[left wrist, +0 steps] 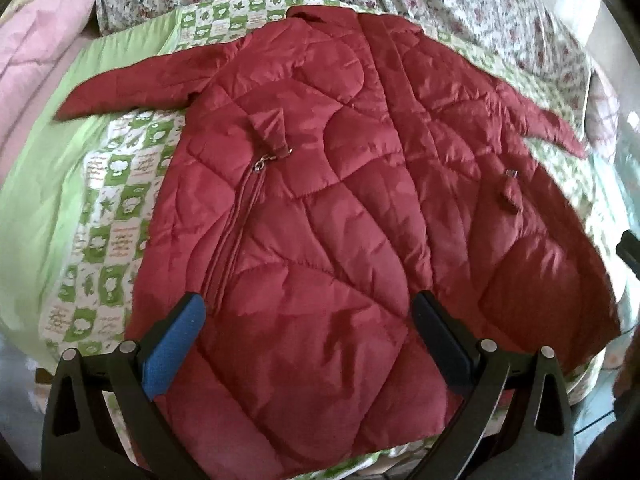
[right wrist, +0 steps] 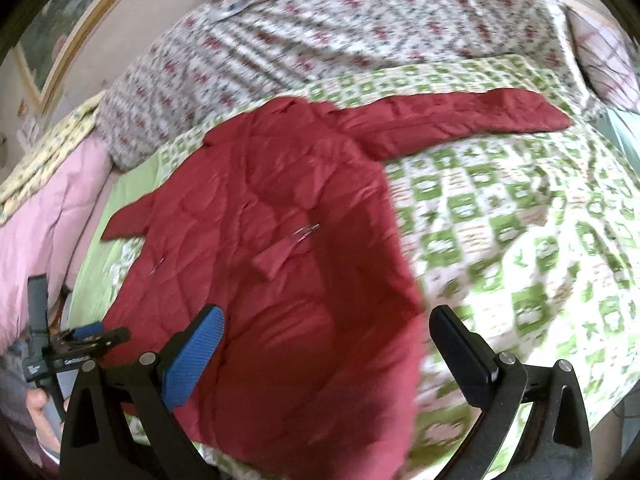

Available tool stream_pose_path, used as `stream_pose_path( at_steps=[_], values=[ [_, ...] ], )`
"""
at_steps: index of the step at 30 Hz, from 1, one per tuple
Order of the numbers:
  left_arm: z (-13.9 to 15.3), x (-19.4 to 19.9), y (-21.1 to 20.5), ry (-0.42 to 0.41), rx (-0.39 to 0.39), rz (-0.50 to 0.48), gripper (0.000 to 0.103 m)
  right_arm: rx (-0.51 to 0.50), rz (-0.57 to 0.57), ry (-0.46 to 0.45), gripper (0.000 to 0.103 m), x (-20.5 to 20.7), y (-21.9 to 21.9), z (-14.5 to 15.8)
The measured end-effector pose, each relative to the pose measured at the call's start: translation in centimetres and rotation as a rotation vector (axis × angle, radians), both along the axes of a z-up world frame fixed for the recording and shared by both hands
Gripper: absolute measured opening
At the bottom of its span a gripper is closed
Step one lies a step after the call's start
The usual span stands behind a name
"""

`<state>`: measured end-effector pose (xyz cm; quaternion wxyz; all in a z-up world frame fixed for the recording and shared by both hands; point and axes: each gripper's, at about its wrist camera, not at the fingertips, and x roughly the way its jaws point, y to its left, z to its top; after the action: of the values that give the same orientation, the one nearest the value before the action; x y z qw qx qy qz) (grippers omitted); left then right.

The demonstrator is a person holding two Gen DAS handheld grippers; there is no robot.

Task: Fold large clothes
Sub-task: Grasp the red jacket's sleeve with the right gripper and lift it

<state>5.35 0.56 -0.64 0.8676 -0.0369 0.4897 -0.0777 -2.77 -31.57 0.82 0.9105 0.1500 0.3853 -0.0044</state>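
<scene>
One big red quilted coat [left wrist: 320, 208] is lying flat on the bed, front side up, both sleeves stretched out to the sides, on top of a green-and-white patterned sheet [right wrist: 500, 220]. My left gripper [left wrist: 308, 344] hovers over the hem, jaws wide apart, nothing in them. My right gripper [right wrist: 326, 354] is spread open too, over the coat's right edge. Floral quilt [right wrist: 340, 28] sits bunched behind.

Green-checked bedspread [left wrist: 116, 184], floral quilt [right wrist: 320, 32] behind, pink blanket [left wrist: 36, 56].
</scene>
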Motion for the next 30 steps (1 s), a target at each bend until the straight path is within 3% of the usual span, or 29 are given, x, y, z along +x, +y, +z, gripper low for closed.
stream_pose_path(
  at_steps=[5, 10, 18, 22, 27, 30],
  values=[
    [1.0, 1.4, 1.0, -0.074, -0.007, 0.026, 0.103, 0.016, -0.089, -0.013, 0.103, 1.0, -4.4, 0.3],
    [1.8, 2.8, 1.5, -0.097, 0.027, 0.043, 0.103, 0.071, -0.165, -0.017, 0.103, 3.2, -9.5, 0.4],
    [0.1, 5.0, 1.6, 0.013, 0.005, 0.057, 0.103, 0.161, -0.295, -0.063, 0.1, 8.9, -18.2, -0.6],
    [-0.4, 5.6, 1.0, 0.033, 0.023, 0.049, 0.103, 0.222, -0.38, -0.094, 0.088, 12.0, -23.1, -2.0],
    [-0.8, 6.5, 0.7, 0.031, 0.059, 0.052, 0.103, 0.357, -0.49, -0.094, 0.062, 15.4, -28.5, -4.9],
    [-1.1, 7.1, 0.6, 0.039, 0.067, 0.055, 0.103, 0.442, -0.512, -0.1, 0.058, 17.2, -30.2, -6.6]
  ],
)
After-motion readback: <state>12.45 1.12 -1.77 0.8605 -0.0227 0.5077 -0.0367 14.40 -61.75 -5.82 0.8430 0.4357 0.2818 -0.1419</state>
